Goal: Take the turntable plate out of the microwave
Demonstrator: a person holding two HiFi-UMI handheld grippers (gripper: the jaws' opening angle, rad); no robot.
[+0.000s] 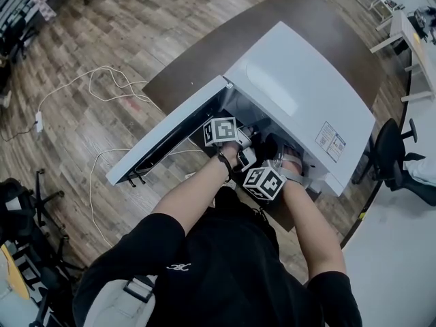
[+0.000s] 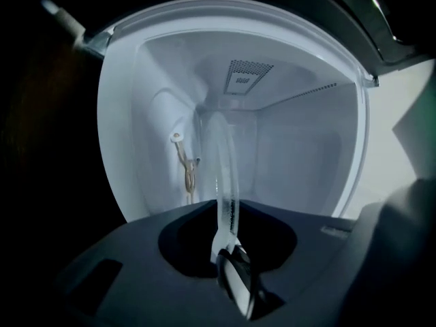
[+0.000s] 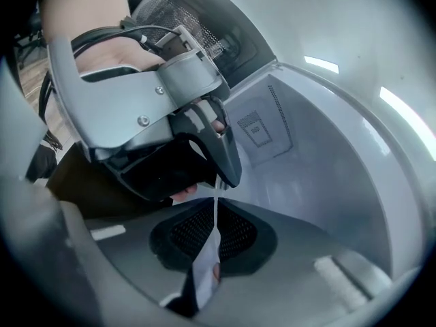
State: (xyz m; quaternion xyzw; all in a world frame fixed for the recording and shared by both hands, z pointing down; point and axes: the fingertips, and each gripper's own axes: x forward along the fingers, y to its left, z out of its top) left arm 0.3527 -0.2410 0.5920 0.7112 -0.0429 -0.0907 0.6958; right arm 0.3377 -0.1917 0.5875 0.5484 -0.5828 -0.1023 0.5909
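While the door [image 1: 167,135] of the white microwave [image 1: 300,80] hangs wide open on the brown table [image 1: 204,53], you are right in the grasp step. Both tools reach into the cavity, and the glass turntable plate [image 2: 221,162] is inside it, not yet out. Your left gripper [image 2: 228,257] pinches the plate's near rim, with the glass running edge-on straight into its jaws. Your right gripper [image 3: 204,271] is pressed almost together on that same rim just beside it, a thin sliver of glass caught between the pads. A pale roller support [image 2: 185,169] shows on the cavity floor beside the plate. Whether the glass has cleared it, I can't tell.

Next, as I judge it, you raise the plate just free of that support. Then you draw it straight back through the opening, both hands at one height so it stays level. Two narrow pinches on one edge of smooth glass will let the far side sag, so grip firmly and mind the door frame.

As for writing, a white sticker [image 1: 330,142] sits on the oven's top, its print too small to read. There is a small white emblem [image 1: 178,267] on your black shirt, with no letters I can make out. No brand name shows anywhere.
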